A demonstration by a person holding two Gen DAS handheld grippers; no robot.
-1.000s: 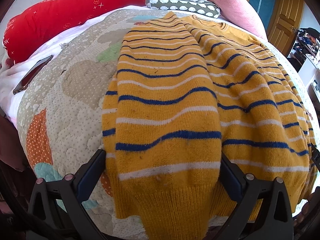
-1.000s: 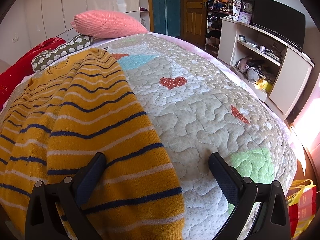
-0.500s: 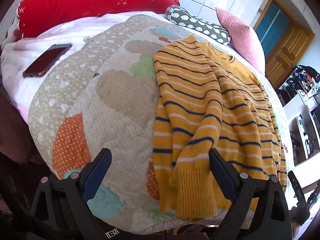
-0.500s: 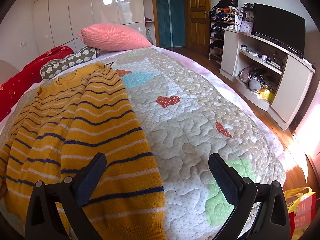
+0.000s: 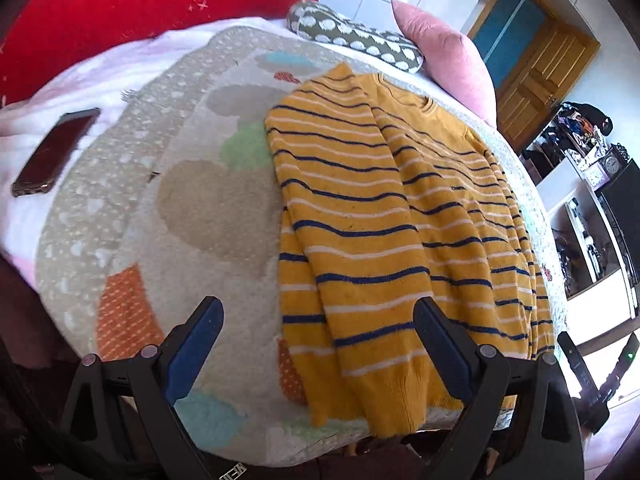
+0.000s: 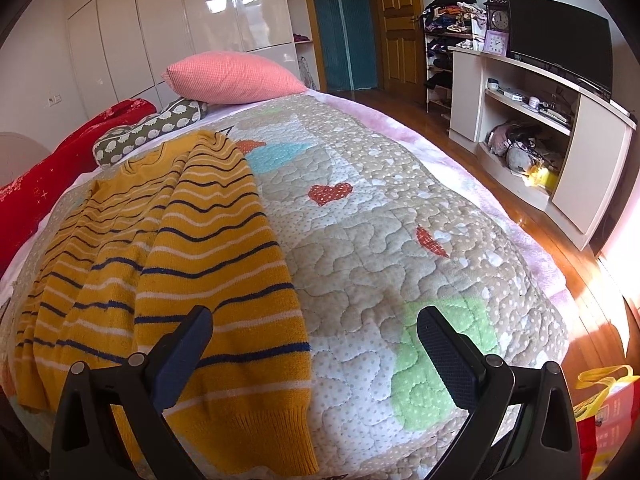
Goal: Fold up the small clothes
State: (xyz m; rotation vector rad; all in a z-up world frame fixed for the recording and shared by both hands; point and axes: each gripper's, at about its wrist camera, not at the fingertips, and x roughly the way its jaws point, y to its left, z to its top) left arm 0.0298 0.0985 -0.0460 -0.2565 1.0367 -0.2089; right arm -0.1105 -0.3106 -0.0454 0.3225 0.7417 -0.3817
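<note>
A yellow sweater (image 5: 384, 216) with navy and white stripes lies on the quilted bed, both sleeves folded in over the body, hem toward me. It also shows in the right wrist view (image 6: 168, 248). My left gripper (image 5: 318, 344) is open and empty, held above the sweater's hem and left edge. My right gripper (image 6: 314, 352) is open and empty, above the sweater's right hem corner and the bare quilt beside it.
A phone (image 5: 54, 152) lies on the pink blanket at the left. A red bolster (image 5: 132, 12), a spotted pillow (image 5: 356, 36) and a pink pillow (image 6: 232, 78) line the head of the bed. A white TV cabinet (image 6: 552, 136) stands to the right.
Both grippers have drawn back and up from the sweater. The left one has let go of the left sleeve, which now lies folded over the body, and shifted left.
</note>
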